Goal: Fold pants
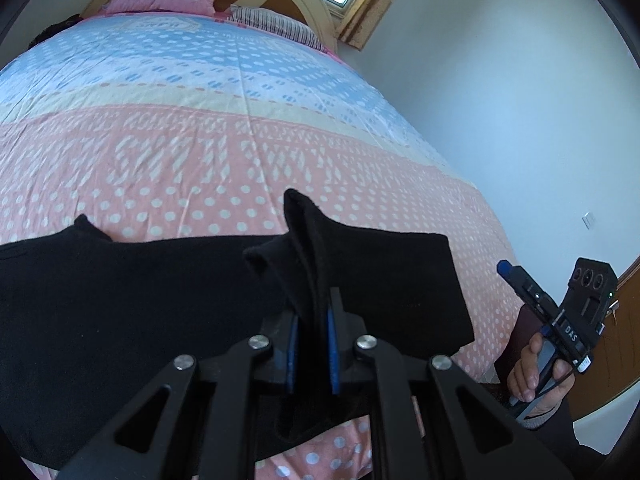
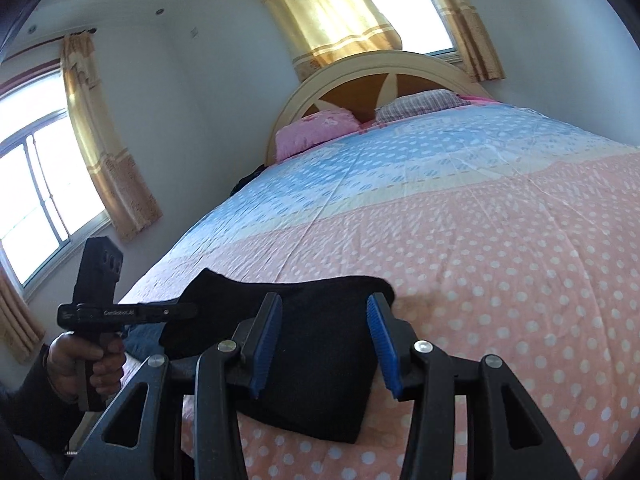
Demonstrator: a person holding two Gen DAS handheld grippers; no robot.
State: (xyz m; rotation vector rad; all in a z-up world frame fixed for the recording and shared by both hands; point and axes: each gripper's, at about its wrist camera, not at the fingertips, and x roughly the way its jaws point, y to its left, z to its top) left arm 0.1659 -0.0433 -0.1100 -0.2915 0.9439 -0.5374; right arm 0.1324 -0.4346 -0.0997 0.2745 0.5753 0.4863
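Black pants (image 1: 120,300) lie across the near edge of the bed. My left gripper (image 1: 313,320) is shut on a raised fold of the pants, which stands up between its blue pads. In the right wrist view the pants (image 2: 320,380) lie folded on the bedspread below my right gripper (image 2: 324,312), which is open and empty just above the cloth. The right gripper also shows in the left wrist view (image 1: 520,280), held in a hand off the bed's right edge. The left gripper shows in the right wrist view (image 2: 180,310) at the left.
The bed (image 2: 480,220) has a pink and blue dotted bedspread (image 1: 200,140). A pink pillow (image 2: 316,130) and a striped pillow (image 2: 420,105) lie at the curved headboard (image 2: 360,80). Curtained windows (image 2: 40,184) stand behind and left. A white wall (image 1: 500,100) runs along the bed's right side.
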